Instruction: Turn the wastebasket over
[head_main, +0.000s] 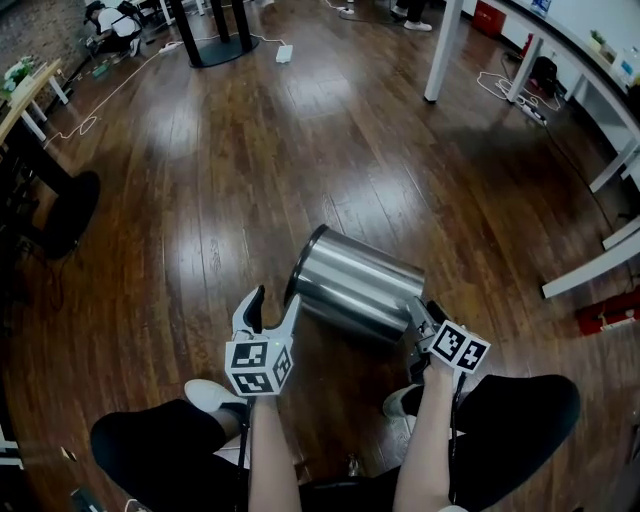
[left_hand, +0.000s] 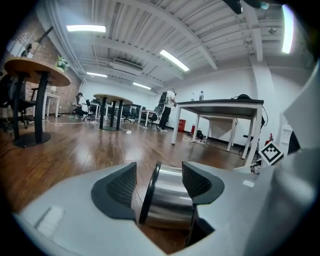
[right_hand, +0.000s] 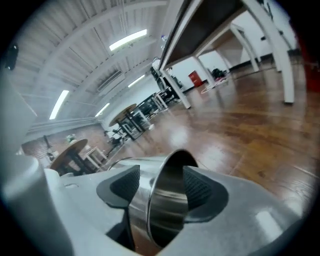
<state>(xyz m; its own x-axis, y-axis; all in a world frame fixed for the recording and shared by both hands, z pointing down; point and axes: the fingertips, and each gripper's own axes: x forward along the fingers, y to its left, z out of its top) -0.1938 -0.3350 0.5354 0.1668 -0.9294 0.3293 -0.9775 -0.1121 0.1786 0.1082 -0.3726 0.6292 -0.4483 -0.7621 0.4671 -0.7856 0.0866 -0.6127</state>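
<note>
- The steel wastebasket (head_main: 355, 285) lies on its side on the wooden floor (head_main: 300, 150), just in front of the person's knees and between the two grippers.
- Its black-ringed end points up and left in the head view. Its other end, the open mouth, points down and right toward the right gripper (head_main: 422, 318).
- The left gripper (head_main: 268, 305) sits at the black-ringed end. In the left gripper view its jaws stand apart, with that end of the wastebasket (left_hand: 167, 200) between them. There is a clear gap between the black ring and the left pad, so nothing is clamped.
- In the right gripper view the jaws of the right gripper (right_hand: 161, 175) are also apart. They straddle the rim of the wastebasket (right_hand: 165, 210), one pad outside the steel wall and the other inside the mouth. The pads are not pressing on the wall.
- The marker cube (head_main: 258, 365) of the left gripper faces the camera above a white shoe (head_main: 210, 395).
- A white table leg (head_main: 440, 50) and a black round table base (head_main: 215, 45) stand well away, at the far end of the floor.
</note>
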